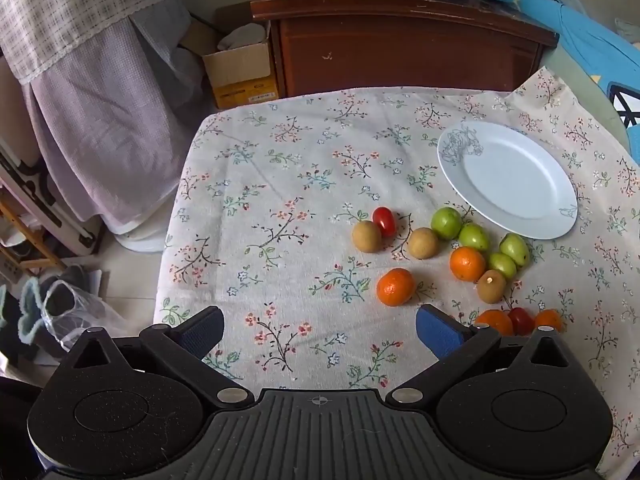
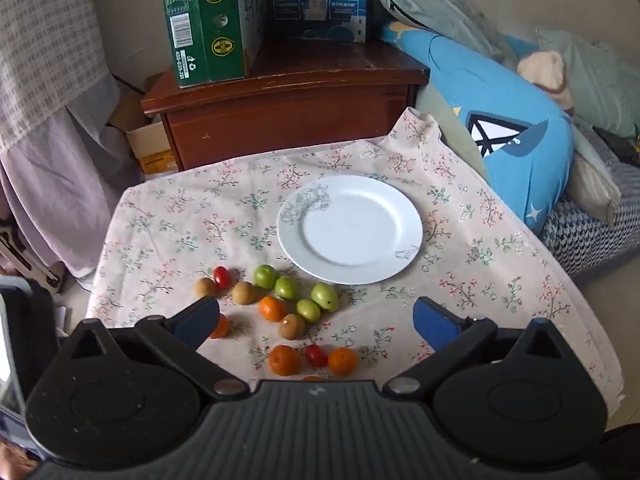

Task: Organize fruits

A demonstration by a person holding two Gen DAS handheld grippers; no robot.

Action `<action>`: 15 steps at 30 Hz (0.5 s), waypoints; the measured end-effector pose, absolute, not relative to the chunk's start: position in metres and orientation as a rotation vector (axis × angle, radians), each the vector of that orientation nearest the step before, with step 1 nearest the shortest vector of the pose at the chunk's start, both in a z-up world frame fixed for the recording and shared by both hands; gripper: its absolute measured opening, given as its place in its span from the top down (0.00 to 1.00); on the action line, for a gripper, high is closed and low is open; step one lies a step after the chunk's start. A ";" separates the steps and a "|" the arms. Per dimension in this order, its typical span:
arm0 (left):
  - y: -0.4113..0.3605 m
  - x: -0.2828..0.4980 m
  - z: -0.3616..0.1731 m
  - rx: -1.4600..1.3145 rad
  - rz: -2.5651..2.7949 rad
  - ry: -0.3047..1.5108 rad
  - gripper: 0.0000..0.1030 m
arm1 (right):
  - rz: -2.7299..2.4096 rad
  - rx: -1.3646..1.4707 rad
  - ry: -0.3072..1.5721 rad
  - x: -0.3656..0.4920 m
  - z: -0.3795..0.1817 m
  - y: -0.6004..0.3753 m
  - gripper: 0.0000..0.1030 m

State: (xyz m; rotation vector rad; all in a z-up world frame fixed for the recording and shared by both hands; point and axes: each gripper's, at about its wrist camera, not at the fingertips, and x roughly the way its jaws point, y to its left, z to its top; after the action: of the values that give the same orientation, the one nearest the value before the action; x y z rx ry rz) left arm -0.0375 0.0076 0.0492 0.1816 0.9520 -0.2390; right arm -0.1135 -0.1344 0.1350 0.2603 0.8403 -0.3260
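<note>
Blue ribbed pads tip both black plastic tongs: the left gripper (image 1: 318, 330) and right gripper (image 2: 316, 318) each gape wide, holding nothing, above the floral cloth (image 1: 280, 184). Round glossy fruits (image 2: 280, 308), orange, green, brown and red, cluster mid-surface just beside a smooth white plate (image 2: 350, 229) lying nearer the far edge.

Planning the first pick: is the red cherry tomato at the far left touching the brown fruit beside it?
Touching: in the left wrist view the cherry tomato sits against the brown fruit, no cloth showing between.

fruits (image 2: 280, 308): loose on cloth | plate (image 2: 394, 208): bare, just beyond
</note>
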 end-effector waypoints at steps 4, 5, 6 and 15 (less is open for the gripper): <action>0.012 -0.037 0.051 0.160 -0.235 0.950 0.00 | -0.302 0.308 0.855 -0.110 0.142 -0.136 0.01; 0.012 -0.037 0.051 0.156 -0.239 0.950 0.00 | -0.331 0.286 0.868 -0.113 0.143 -0.131 0.01; 0.012 -0.037 0.051 0.153 -0.242 0.950 0.00 | -0.340 0.309 0.898 -0.117 0.143 -0.129 0.01; 0.016 -0.038 0.057 0.115 -0.262 0.936 0.00 | -0.406 0.036 0.878 -0.141 0.126 -0.127 0.01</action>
State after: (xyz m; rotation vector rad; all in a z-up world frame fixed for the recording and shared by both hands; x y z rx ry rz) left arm -0.0384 0.0158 0.0567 0.1152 0.9364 -0.2615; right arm -0.1407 -0.1268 0.1261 0.0365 0.8781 -0.4056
